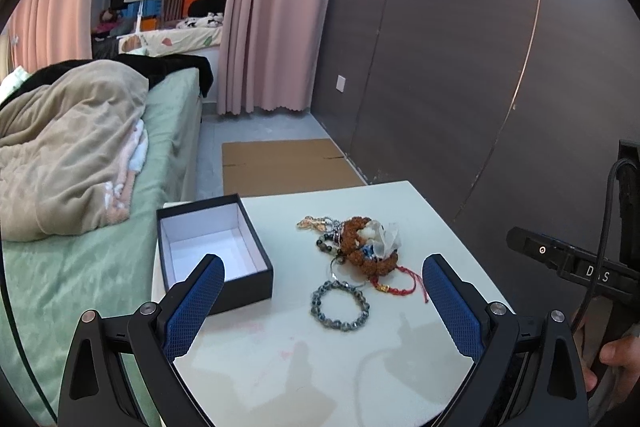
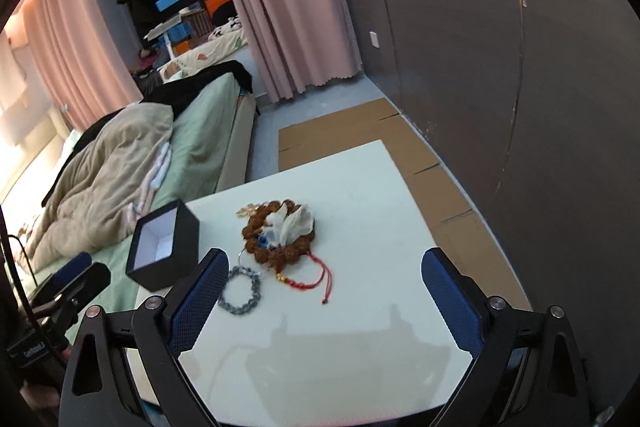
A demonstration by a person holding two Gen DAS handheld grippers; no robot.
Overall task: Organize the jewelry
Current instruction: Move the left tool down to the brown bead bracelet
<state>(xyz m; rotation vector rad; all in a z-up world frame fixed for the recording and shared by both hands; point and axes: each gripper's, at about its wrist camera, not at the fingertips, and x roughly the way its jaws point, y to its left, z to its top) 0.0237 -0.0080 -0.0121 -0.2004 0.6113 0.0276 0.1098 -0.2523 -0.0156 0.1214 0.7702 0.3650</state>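
Observation:
A pile of jewelry lies mid-table: a brown seed-bead bracelet [image 1: 362, 247] with a clear plastic bag [image 1: 386, 233] on it, a red cord bracelet [image 1: 394, 285], a grey bead bracelet [image 1: 340, 305], a gold ornament [image 1: 312, 223]. An open black box [image 1: 212, 247] with an empty white inside stands at the table's left edge. My left gripper [image 1: 322, 291] is open, above the table's near part, short of the pile. My right gripper [image 2: 322, 291] is open and empty, also short of the pile [image 2: 280, 231]; the box [image 2: 164, 247] shows to its left.
The white table [image 1: 300, 367] stands beside a bed [image 1: 80, 267] with a beige blanket on the left. A dark wall panel [image 1: 460, 87] runs along the right. Flat cardboard [image 1: 280, 165] lies on the floor beyond the table. Pink curtains [image 1: 276, 7] hang at the back.

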